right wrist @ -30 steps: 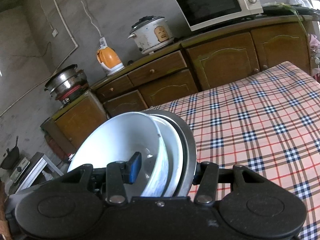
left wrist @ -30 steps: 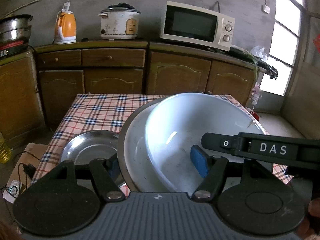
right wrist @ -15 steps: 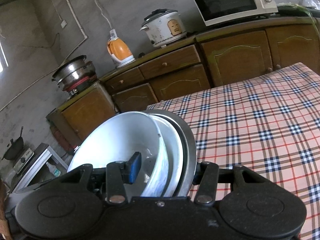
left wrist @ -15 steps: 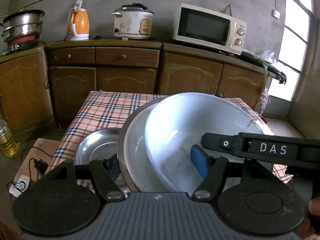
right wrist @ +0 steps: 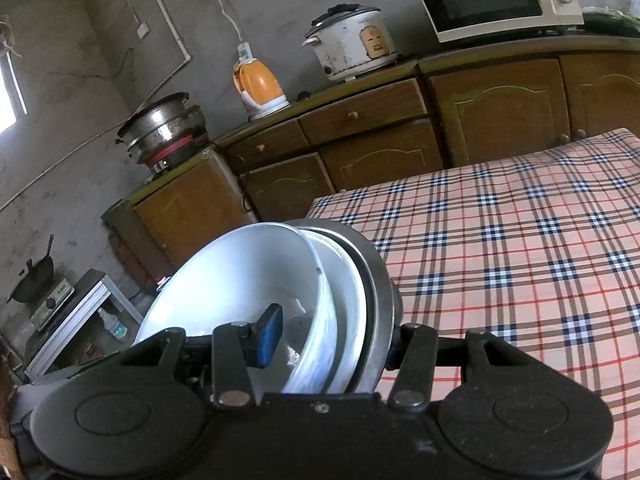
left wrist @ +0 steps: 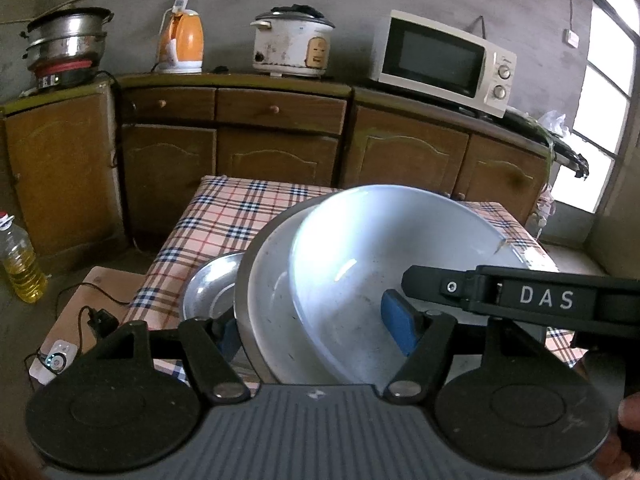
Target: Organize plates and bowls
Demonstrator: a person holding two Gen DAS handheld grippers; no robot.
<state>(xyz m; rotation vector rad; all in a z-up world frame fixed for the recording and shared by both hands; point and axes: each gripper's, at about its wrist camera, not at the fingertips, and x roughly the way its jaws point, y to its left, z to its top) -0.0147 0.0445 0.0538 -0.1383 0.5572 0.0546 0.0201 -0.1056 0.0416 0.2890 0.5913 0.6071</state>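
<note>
A: What has changed?
B: Table receded; left gripper [left wrist: 316,330] and right gripper [right wrist: 334,340] both clamp the nested white ceramic bowls in a steel basin [left wrist: 360,280], now lifted.
A: Remaining?
B: Round steel plate [left wrist: 208,294], nine o'clock.

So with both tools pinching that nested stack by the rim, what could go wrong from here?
1. The stack is tilted, so the white bowl might slide out of the steel basin.
2. The left tool and right tool grip only the rims; uneven motion could twist them loose.
3. Lowering carelessly might hit the steel plate on the table.
</note>
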